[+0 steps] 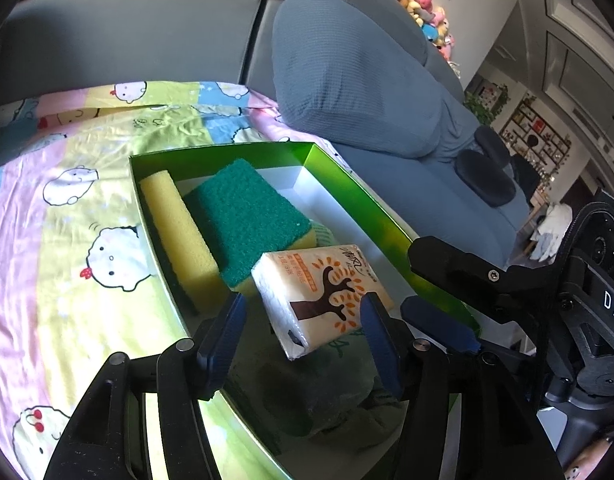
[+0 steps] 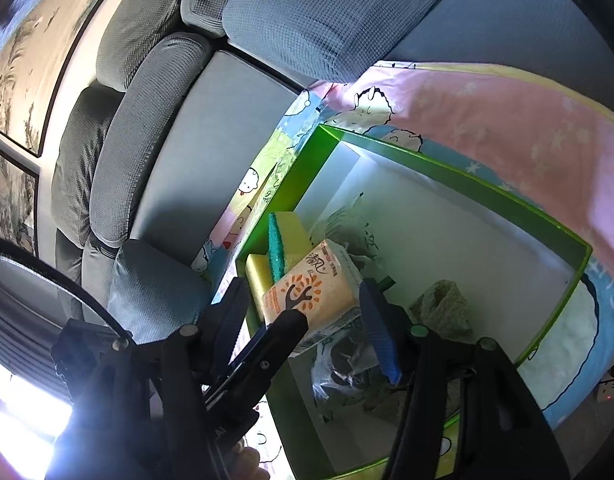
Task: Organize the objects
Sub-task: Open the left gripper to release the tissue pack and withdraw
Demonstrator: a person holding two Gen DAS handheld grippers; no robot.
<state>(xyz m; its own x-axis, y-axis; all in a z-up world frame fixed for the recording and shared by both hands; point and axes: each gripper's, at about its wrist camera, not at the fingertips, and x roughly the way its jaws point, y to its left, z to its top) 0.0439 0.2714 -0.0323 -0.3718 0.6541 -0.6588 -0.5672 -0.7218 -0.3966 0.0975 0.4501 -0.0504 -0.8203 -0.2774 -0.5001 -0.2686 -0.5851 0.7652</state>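
A green box [image 1: 349, 188] with a white inside sits on a cartoon-print cloth. In it lie two yellow-and-green sponges [image 1: 243, 216], an orange tissue pack [image 1: 321, 296] leaning on them, and a dark crumpled bag [image 1: 319, 392]. My left gripper [image 1: 301, 344] is open, its fingers either side of the pack's near end without touching. My right gripper [image 2: 307, 324] is open over the same pack [image 2: 311, 292], beside the sponges [image 2: 281, 250]. The left gripper's finger [image 2: 285, 334] crosses the right wrist view. The right gripper's finger [image 1: 439, 320] shows in the left wrist view.
The cloth [image 1: 67, 208] covers a grey sofa seat [image 1: 127, 40]. A grey cushion [image 1: 359, 76] lies just behind the box. A beige knitted item [image 2: 443, 308] and a clear plastic bag [image 2: 343, 364] lie in the box [image 2: 459, 172]. Plush toys [image 1: 427, 12] sit far back.
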